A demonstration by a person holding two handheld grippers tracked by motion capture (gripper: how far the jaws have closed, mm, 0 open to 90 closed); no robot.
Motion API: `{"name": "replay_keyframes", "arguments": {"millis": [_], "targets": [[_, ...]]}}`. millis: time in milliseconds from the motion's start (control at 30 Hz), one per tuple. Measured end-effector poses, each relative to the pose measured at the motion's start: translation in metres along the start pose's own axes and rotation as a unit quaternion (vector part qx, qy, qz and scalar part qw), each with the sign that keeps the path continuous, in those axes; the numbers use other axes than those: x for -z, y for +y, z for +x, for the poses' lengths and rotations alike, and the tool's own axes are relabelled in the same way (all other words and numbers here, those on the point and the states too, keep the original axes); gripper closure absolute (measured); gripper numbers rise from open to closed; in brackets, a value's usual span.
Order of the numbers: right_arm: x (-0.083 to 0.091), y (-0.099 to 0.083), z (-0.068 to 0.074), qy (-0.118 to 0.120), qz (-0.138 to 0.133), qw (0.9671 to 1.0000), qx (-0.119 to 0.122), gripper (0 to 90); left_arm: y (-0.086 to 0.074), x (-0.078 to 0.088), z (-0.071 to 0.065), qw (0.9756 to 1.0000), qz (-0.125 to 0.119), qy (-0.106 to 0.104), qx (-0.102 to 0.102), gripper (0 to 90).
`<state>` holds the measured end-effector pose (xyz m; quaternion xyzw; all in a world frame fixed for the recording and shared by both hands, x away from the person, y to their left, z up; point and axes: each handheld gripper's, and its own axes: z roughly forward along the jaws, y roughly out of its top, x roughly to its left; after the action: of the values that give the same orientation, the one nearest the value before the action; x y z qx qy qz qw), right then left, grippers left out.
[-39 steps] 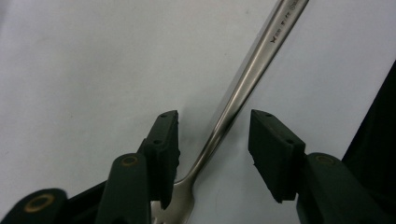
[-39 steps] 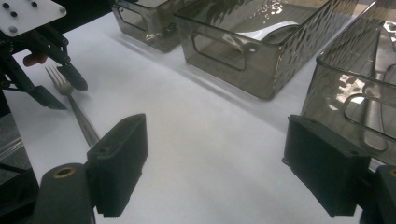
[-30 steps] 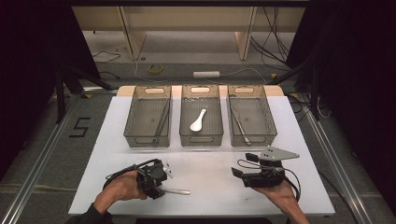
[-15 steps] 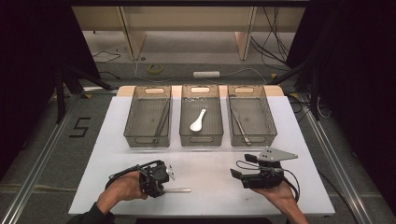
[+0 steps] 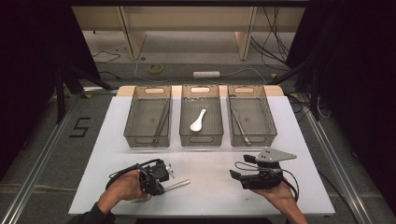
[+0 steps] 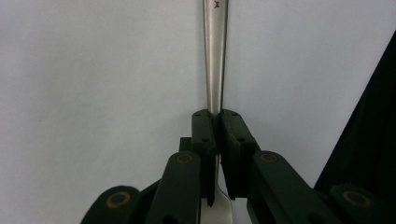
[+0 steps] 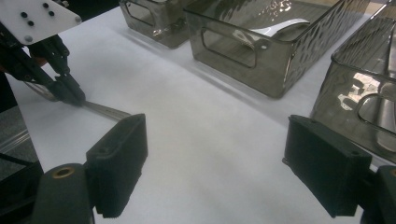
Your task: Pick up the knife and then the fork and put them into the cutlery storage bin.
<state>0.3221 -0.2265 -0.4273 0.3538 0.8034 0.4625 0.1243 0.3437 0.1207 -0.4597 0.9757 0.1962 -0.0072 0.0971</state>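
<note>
Bins (image 5: pixel 147 140) — middle holds white spoon (image 5: pixel 197 120) | left claw (image 5: pixel 161 185) pinching fork (image 5: pixel 177 185) | right claw (image 5: pixel 237 176) spread

White table (image 5: pixel 210 186) – three smoky bins (image 5: pixel 201 140), metal utensil (image 5: pixel 180 185) lying on it

bright white table (image 5: pixel 210 182), dark surround, soft focus

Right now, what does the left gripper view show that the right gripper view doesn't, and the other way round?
Left gripper view: the left gripper from behind, jaws shut on the silver metal utensil handle, a mark stamped near its far end. Right gripper view: the right gripper wide open, smoky clear plastic bins, a white spoon inside one. Both: the handle and the white table.
</note>
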Motion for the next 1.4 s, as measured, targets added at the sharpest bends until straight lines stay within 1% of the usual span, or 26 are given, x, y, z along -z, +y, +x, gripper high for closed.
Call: {"name": "replay_keyframes", "arguments": {"millis": [167,233,333,367,400,433,467,533,567,633,700,733,800,867,933,967,1000,1067,1133,1200,1233,1267,1300,1333,1367,1400], "targets": [[-0.001,0.000,0.001,0.006,-0.001,1.0000,0.003,22.4,0.002,0.005,0.000,0.9999,-0.009,-0.008,0.012,84.6],[-0.001,0.001,0.003,0.008,0.000,0.9999,0.009,22.4,0.004,0.008,0.000,0.9997,-0.014,-0.014,0.018,84.6],[-0.003,0.001,0.008,0.012,0.002,0.9995,0.029,22.4,0.008,0.012,0.000,0.9989,-0.026,-0.028,0.026,84.6],[-0.003,0.001,0.008,0.012,0.002,0.9995,0.029,22.4,0.010,0.014,0.001,0.9987,-0.029,-0.032,0.027,84.6],[-0.004,0.001,0.011,0.013,0.003,0.9993,0.036,22.4,0.013,0.015,0.000,0.9985,-0.029,-0.036,0.028,84.6],[-0.007,0.002,0.016,0.017,0.007,0.9985,0.052,22.4,0.015,0.016,-0.001,0.9985,-0.030,-0.038,0.026,84.6],[-0.008,0.002,0.018,0.019,0.008,0.9982,0.057,22.4,0.018,0.016,-0.002,0.9983,-0.031,-0.042,0.027,84.6],[-0.010,0.002,0.021,0.023,0.010,0.9977,0.062,22.4,0.023,0.016,-0.003,0.9985,-0.024,-0.046,0.016,84.6],[-0.012,0.002,0.024,0.026,0.011,0.9971,0.071,22.5,0.026,0.016,-0.003,0.9984,-0.026,-0.049,0.013,84.5],[-0.016,0.003,0.032,0.027,0.021,0.9953,0.090,22.9,0.032,0.017,-0.005,0.9985,-0.031,-0.045,0.008,84.5],[-0.019,0.004,0.039,0.022,0.029,0.9926,0.116,22.8,0.039,0.020,-0.006,0.9985,-0.029,-0.046,-0.001,84.5],[-0.024,0.004,0.047,0.023,0.034,0.9896,0.138,22.6,0.043,0.021,-0.007,0.9985,-0.032,-0.045,-0.002,84.5],[-0.027,0.005,0.052,0.018,0.040,0.9875,0.151,22.5,0.050,0.022,-0.008,0.9985,-0.033,-0.044,-0.009,84.5],[-0.031,0.004,0.057,0.006,0.051,0.9823,0.180,22.6,0.058,0.024,-0.008,0.9983,-0.034,-0.044,-0.018,84.5],[-0.033,0.003,0.061,0.004,0.059,0.9787,0.197,22.7,0.068,0.024,-0.009,0.9983,-0.034,-0.043,-0.021,84.5],[-0.035,0.003,0.063,0.004,0.063,0.9773,0.202,22.8,0.068,0.024,-0.009,0.9983,-0.034,-0.043,-0.021,84.5],[-0.035,0.003,0.063,0.004,0.063,0.9773,0.202,22.8,0.072,0.024,-0.009,0.9982,-0.033,-0.043,-0.026,84.5],[-0.037,0.002,0.065,0.001,0.063,0.9730,0.222,23.1,0.077,0.025,-0.009,0.9980,-0.033,-0.044,-0.031,84.5],[-0.040,0.001,0.068,-0.005,0.072,0.9681,0.240,24.0,0.082,0.024,-0.009,0.9978,-0.032,-0.048,-0.033,84.5],[-0.042,0.001,0.069,-0.007,0.074,0.9644,0.254,25.2,0.086,0.024,-0.009,0.9979,-0.028,-0.044,-0.038,84.5],[-0.042,0.001,0.069,-0.007,0.074,0.9644,0.254,25.2,0.087,0.025,-0.009,0.9979,-0.029,-0.045,-0.038,84.5],[-0.042,0.001,0.070,-0.009,0.075,0.9632,0.258,25.5,0.089,0.025,-0.009,0.9977,-0.029,-0.046,-0.041,84.5],[-0.045,0.000,0.071,-0.012,0.079,0.9599,0.269,27.0,0.090,0.026,-0.010,0.9976,-0.028,-0.046,-0.043,84.5],[-0.046,0.000,0.072,-0.016,0.080,0.9582,0.274,27.7,0.091,0.027,-0.011,0.9976,-0.029,-0.046,-0.043,84.5],[-0.047,-0.001,0.073,-0.018,0.082,0.9554,0.283,28.1,0.092,0.027,-0.011,0.9974,-0.028,-0.048,-0.046,84.5],[-0.047,-0.001,0.073,-0.018,0.082,0.9554,0.283,28.1,0.094,0.027,-0.012,0.9974,-0.026,-0.048,-0.048,84.5]]}}
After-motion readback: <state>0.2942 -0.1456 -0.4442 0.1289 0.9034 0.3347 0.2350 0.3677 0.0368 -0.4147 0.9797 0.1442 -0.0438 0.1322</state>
